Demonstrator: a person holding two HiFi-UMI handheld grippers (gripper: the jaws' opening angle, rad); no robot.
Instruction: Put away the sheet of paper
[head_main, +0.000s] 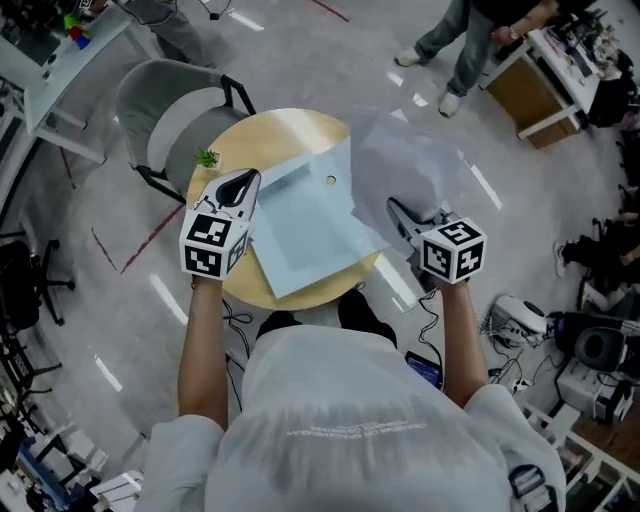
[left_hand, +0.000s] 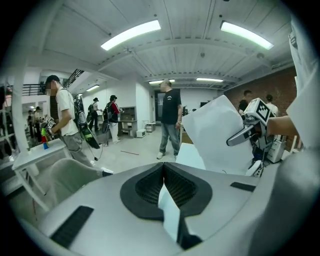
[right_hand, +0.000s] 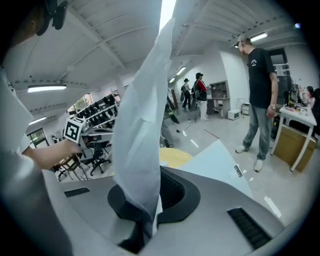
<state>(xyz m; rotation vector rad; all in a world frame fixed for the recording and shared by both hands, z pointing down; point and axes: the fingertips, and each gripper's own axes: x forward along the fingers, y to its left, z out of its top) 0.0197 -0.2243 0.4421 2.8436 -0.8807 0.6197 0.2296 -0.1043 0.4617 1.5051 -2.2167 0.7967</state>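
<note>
My right gripper (head_main: 402, 214) is clamped tight on the thin white sheet of paper (head_main: 405, 160), lifted at centre right of the head view. My left gripper (head_main: 240, 186) pinches the left edge of the pale blue flat folder (head_main: 310, 225), which lies mid-frame on the round light-wood table (head_main: 270, 130). I reckon the trick is pinning the folder steady and feeding the paper's lower edge in low and square so it doesn't buckle. Count: one sheet, one folder, one table, two grippers.

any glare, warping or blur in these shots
Head view: glare whitens the far rim of the table and streaks the floor. Left gripper view: fisheye bending, dark corners, ceiling lights blown out. Right gripper view: the sheet of paper sits so close that it looks soft and hides the middle.
</note>
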